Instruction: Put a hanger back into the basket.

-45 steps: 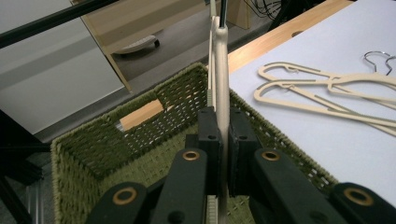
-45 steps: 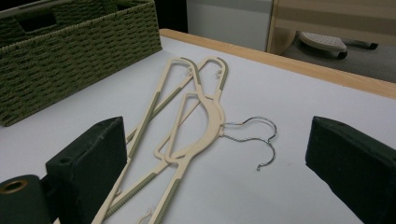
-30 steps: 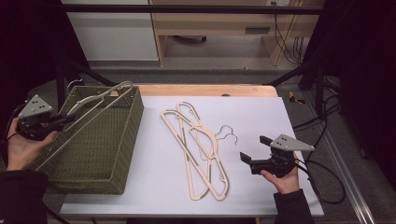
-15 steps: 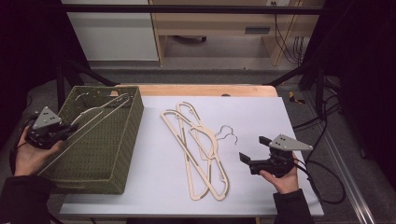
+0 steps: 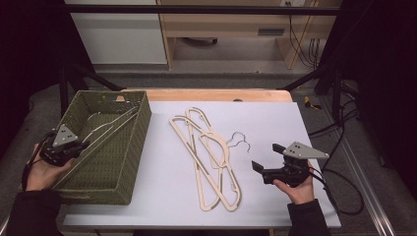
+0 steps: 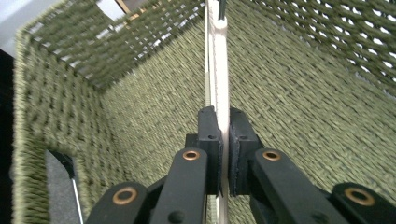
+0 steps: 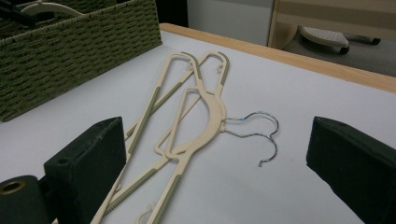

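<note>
while our left claw (image 5: 78, 146) holds one cream hanger (image 5: 105, 125) pinched tight between its pads, seen edge-on in the left gripper view (image 6: 218, 84), the hanger's long axis runs away from the claw, up and across the inside of the green woven basket (image 5: 133, 162) toward its far corner. in the high view the held end sits at the basket's near left rim and the rest slopes over the hollow, so we judge it is not yet lying on the basket floor; the coming move looks like a matter of lowering along that same line and then letting go, keeping the bar inside the walls rather than across the rim

our right claw (image 5: 263, 157) stands wide with nothing between its pads, hovering over the white worktop (image 5: 275, 123). the remaining two hangers (image 5: 209, 157) lie just to its left in the high view, overlapped, their long bars running roughly from the far side toward us and their wire hooks (image 7: 257, 128) pointing toward that claw. in the right gripper view they lie straight ahead between the spread pads, the hooks nearest the middle. the right hand is clearly the nearer one to them, and the basket lies well apart on the far side of them, so any pick there falls to us on the right
</note>
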`<action>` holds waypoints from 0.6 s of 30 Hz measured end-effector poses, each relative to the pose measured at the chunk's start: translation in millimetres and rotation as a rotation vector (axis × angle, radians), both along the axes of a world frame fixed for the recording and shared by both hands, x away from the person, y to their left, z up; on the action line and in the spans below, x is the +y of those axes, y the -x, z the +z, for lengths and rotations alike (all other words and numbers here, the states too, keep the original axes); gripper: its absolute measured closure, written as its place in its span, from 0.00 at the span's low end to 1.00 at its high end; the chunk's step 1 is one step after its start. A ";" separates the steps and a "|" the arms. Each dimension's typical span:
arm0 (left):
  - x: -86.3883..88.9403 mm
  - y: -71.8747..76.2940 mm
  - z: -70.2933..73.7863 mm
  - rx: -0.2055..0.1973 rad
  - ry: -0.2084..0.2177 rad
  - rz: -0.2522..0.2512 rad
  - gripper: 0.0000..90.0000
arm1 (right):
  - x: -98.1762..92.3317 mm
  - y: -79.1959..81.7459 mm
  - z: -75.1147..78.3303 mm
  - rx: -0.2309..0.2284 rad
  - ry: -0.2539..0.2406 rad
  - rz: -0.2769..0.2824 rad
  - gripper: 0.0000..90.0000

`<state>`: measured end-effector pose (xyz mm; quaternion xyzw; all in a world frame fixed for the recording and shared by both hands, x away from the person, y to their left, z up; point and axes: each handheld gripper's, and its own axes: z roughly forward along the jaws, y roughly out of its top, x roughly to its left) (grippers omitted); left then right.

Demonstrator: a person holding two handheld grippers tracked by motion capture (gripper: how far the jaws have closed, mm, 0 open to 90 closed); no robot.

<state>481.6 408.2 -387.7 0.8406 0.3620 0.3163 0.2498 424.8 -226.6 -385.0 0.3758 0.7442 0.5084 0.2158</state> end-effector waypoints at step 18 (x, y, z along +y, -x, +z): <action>-22.8 4.3 -8.9 0.107 -0.052 -0.114 0.91 | 0.1 0.3 0.2 -0.001 -0.002 0.000 0.06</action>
